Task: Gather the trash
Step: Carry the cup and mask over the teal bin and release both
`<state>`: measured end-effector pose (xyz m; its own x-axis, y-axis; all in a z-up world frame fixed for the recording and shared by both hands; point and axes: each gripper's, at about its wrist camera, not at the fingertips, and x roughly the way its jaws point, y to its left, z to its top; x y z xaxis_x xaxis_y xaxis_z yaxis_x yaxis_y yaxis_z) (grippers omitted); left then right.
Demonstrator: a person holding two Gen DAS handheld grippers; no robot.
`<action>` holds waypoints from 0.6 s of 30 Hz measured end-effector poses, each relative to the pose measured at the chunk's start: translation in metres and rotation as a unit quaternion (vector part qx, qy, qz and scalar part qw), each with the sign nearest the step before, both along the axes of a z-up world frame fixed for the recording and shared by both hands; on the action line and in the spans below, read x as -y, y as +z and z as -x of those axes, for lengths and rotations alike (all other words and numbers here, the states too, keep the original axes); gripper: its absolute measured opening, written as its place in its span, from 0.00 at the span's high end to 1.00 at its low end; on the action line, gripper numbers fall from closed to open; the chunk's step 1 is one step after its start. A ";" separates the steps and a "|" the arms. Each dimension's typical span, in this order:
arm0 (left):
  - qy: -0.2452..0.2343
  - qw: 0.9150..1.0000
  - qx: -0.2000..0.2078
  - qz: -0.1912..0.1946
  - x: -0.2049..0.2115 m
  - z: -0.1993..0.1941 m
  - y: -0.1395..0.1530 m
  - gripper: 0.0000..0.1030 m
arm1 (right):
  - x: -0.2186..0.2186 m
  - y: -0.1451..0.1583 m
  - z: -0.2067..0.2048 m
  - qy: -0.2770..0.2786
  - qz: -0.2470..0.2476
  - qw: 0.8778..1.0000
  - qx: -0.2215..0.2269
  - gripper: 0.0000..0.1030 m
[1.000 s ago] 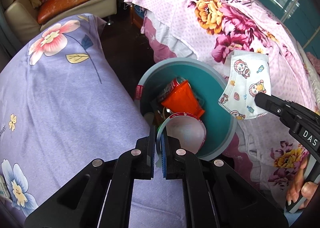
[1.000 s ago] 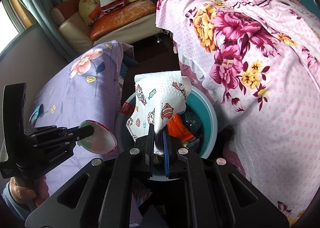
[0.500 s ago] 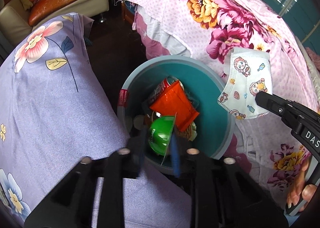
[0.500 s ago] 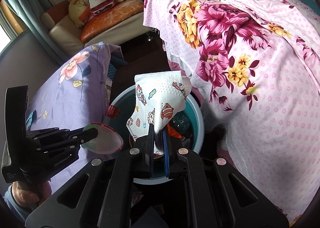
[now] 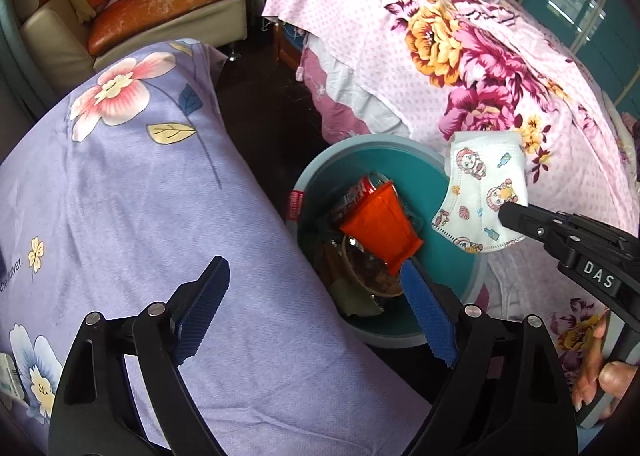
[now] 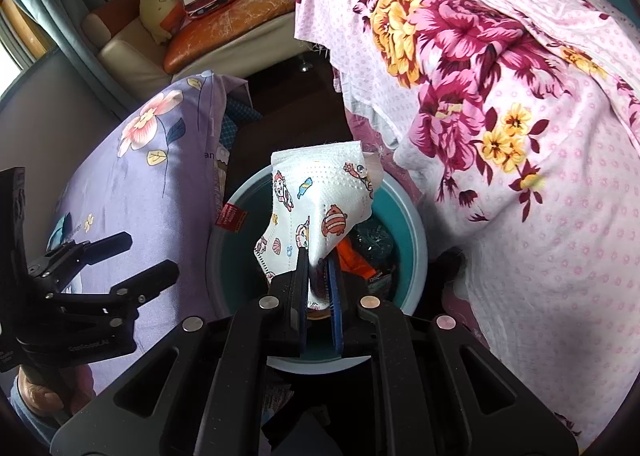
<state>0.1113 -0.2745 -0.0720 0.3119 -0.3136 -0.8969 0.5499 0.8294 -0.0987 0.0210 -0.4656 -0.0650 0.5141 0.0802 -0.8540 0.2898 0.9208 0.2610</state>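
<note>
A round teal bin (image 5: 448, 176) stands on the floor between two beds and holds an orange wrapper (image 5: 380, 228), a red can (image 5: 356, 192) and a bowl-like cup (image 5: 372, 272). My left gripper (image 5: 316, 300) is open and empty, just above the bin's near rim. My right gripper (image 6: 318, 260) is shut on a white cartoon-print face mask (image 6: 320, 208) and holds it over the bin (image 6: 408, 216). The mask (image 5: 480, 196) and right gripper (image 5: 520, 220) also show in the left wrist view, above the bin's right rim. The open left gripper (image 6: 148, 256) shows at left in the right wrist view.
A lilac flowered bed (image 5: 120, 196) is on the left and a pink flowered bed (image 5: 480, 56) on the right, with a dark floor gap (image 5: 272, 104) between. A cream and orange sofa (image 5: 160, 16) stands at the back.
My left gripper opened and let go of the red-rimmed round cup, which dropped into the bin. The right gripper stays shut on the mask above the bin.
</note>
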 end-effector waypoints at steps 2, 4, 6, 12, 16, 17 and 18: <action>0.006 1.000 0.001 0.003 -0.007 0.000 0.002 0.13 | -0.006 -0.001 -0.005 0.008 0.000 1.000 -0.005 0.81; 0.011 1.000 0.001 0.006 -0.014 0.000 0.004 0.13 | -0.011 0.000 -0.008 0.012 0.000 1.000 -0.005 0.58; 0.018 1.000 -0.001 0.010 -0.022 -0.001 0.005 0.12 | -0.015 0.003 -0.010 0.015 0.005 1.000 -0.003 0.47; 0.031 0.999 -0.003 0.016 -0.042 0.003 0.008 0.11 | -0.025 0.007 -0.010 0.008 0.006 1.000 -0.004 0.32; 0.037 0.999 -0.004 0.022 -0.055 0.006 0.011 0.11 | -0.028 0.013 -0.008 0.003 0.005 1.000 -0.009 0.28; 0.038 0.999 -0.005 0.023 -0.058 0.007 0.012 0.11 | -0.028 0.014 -0.007 0.003 0.004 1.000 -0.010 0.27; 0.040 0.999 -0.005 0.025 -0.061 0.008 0.013 0.11 | -0.029 0.015 -0.006 0.002 0.003 1.000 -0.011 0.27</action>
<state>0.1033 -0.2133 -0.0585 0.3282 -0.3332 -0.8839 0.4814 0.8641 -0.1471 0.0275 -0.4364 -0.0502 0.4945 0.0768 -0.8658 0.2913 0.9239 0.2483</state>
